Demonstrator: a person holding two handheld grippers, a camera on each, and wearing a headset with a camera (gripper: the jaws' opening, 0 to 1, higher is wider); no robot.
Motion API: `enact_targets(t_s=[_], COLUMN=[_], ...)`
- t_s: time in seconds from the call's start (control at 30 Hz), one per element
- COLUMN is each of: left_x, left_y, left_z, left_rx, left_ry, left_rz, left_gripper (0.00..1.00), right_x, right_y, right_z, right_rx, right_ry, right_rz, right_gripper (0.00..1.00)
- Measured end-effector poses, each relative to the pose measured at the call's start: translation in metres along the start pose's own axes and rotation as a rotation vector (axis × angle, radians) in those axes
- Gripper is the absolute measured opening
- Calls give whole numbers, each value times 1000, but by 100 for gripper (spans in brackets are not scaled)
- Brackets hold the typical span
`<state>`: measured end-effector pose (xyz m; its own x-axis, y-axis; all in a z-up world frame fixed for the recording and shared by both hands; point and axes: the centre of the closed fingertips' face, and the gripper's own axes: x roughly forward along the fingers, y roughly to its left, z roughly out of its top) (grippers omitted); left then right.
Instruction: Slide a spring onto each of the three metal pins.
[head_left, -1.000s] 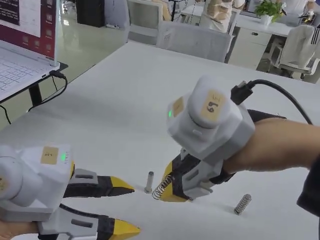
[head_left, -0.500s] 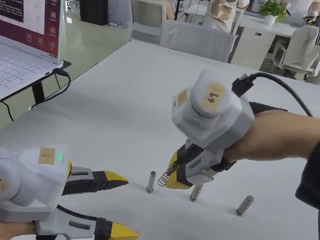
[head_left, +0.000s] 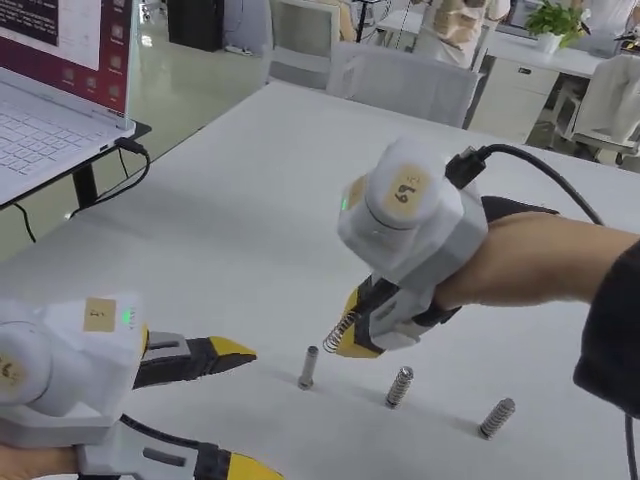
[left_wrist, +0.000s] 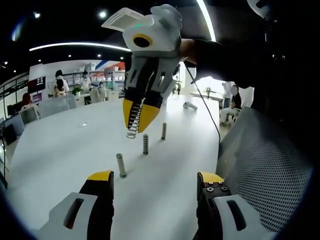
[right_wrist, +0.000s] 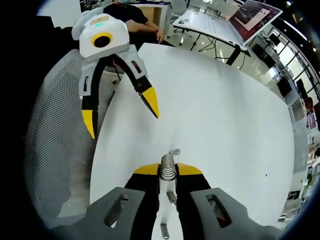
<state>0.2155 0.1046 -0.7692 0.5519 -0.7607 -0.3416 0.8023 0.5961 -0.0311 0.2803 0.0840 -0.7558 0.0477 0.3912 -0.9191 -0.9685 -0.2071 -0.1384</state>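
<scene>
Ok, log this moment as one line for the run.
right gripper shut on spring | spring near bare pin, not yet on | left gripper open, empty | middle pin and end pin carry springs

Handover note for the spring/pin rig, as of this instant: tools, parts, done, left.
Right tool: shut on a spring, held in the air above and a little to one side of the bare pin.
Left tool: open, empty, low near the front of the white table.
Done: the middle pin and the right-hand pin each carry a spring.
Left: line the held spring up over the bare pin, slide it down, release.
</scene>
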Motion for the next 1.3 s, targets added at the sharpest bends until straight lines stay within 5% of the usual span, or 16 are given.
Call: enact_targets(t_s=[0.7,1.3], left_x=[1,1], left_y=[-2,0], left_z=[0,-2], left_rx=[-5,-14], left_ry=[-2,-3], left_rz=[7,12], left_gripper=[64,63], right_x=[32,46], right_y=[-16,-15], right_z=[-4,-7], right_rx=[0,-2], right_ry=[64,87], right_rz=[23,52], right_gripper=[9,9])
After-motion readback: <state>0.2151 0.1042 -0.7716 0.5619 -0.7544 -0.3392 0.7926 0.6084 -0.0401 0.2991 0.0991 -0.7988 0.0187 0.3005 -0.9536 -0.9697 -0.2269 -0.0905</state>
